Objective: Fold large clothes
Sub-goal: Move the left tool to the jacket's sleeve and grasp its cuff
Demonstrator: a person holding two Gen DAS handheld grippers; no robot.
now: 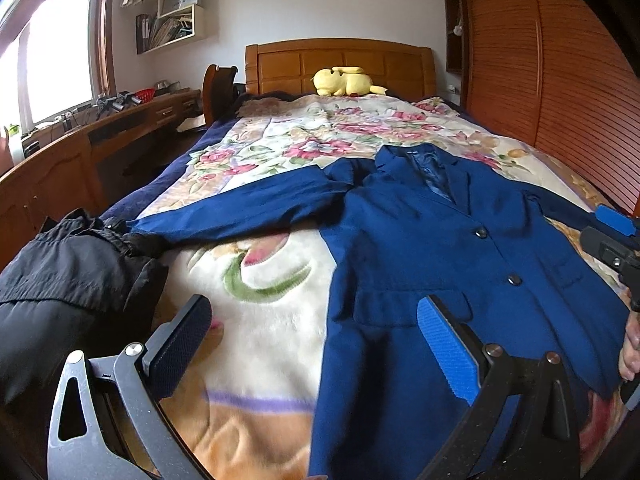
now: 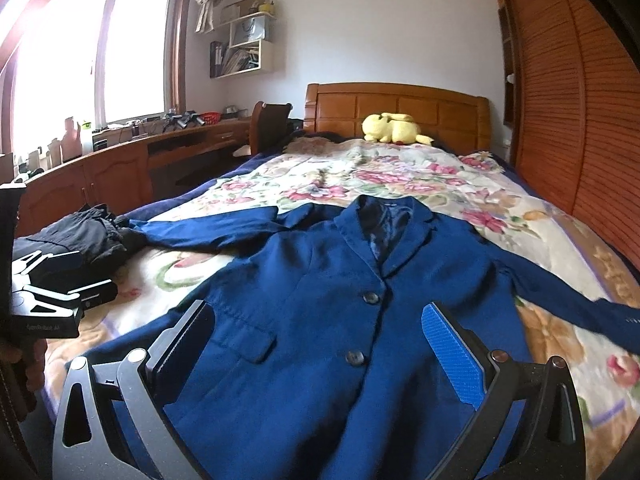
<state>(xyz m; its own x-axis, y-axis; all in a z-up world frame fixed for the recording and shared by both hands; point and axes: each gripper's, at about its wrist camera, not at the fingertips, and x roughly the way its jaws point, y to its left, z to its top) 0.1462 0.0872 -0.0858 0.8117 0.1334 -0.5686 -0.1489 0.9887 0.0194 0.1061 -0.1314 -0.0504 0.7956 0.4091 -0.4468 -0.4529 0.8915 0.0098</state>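
Note:
A dark blue suit jacket [image 1: 432, 240] [image 2: 328, 300] lies face up and buttoned on the floral blanket, collar toward the headboard, both sleeves spread out sideways. My left gripper [image 1: 316, 336] hovers open above the jacket's left hem edge and the bare blanket, holding nothing. My right gripper [image 2: 320, 344] is open above the jacket's lower front, by the bottom button and the pocket flap. The left gripper [image 2: 68, 280] also shows at the left edge of the right wrist view. The right gripper's blue pad [image 1: 614, 220] peeks in at the right edge of the left wrist view.
A crumpled black garment [image 1: 68, 264] [image 2: 88, 236] lies at the bed's left edge, touching the jacket's sleeve cuff. A yellow plush toy [image 1: 346, 81] [image 2: 394, 128] rests by the wooden headboard [image 1: 340, 64]. A desk [image 2: 120, 164] runs along the left; slatted wardrobe doors [image 1: 540, 60] stand right.

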